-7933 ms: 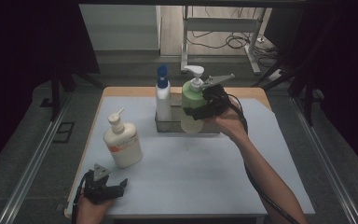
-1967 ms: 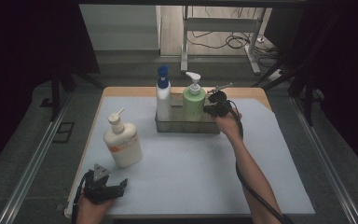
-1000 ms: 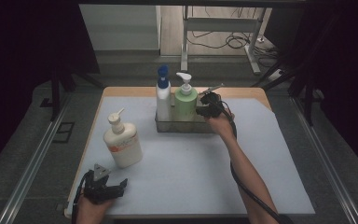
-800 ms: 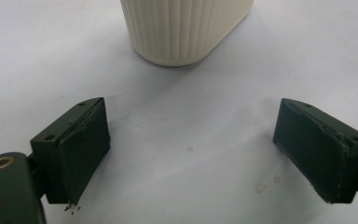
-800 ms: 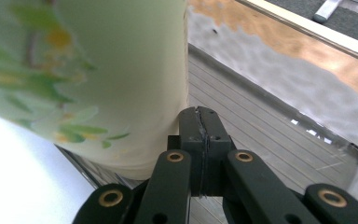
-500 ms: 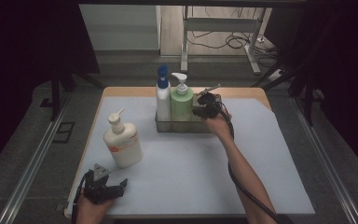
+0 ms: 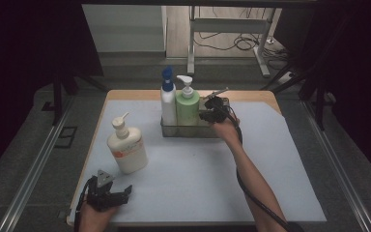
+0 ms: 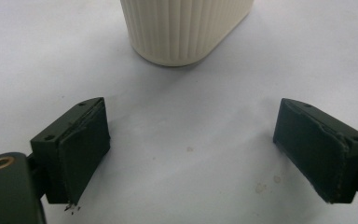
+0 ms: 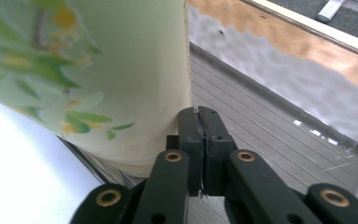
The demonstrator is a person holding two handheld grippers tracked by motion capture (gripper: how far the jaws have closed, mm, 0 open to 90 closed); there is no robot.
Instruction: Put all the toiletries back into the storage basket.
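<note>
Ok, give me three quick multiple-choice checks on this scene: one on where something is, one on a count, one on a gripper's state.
1. Where does the green pump bottle stand?
A. In the metal tray beside the blue-capped bottle
B. On the mat next to the left gripper
C. Lying on the floor

2. How many bottles are on the table?
A. One
B. Three
C. Five

3. How do the right gripper's jaws stand?
A. Wide open around the green bottle
B. Shut, with nothing between them
C. Clamped on the tray's rim

Answers: 1 A, the high view shows it upright in the tray against the blue-capped one. 2 B, two in the tray plus the cream pump bottle on the mat. 3 B, the right gripper view shows the pads pressed together beside the green bottle.
</note>
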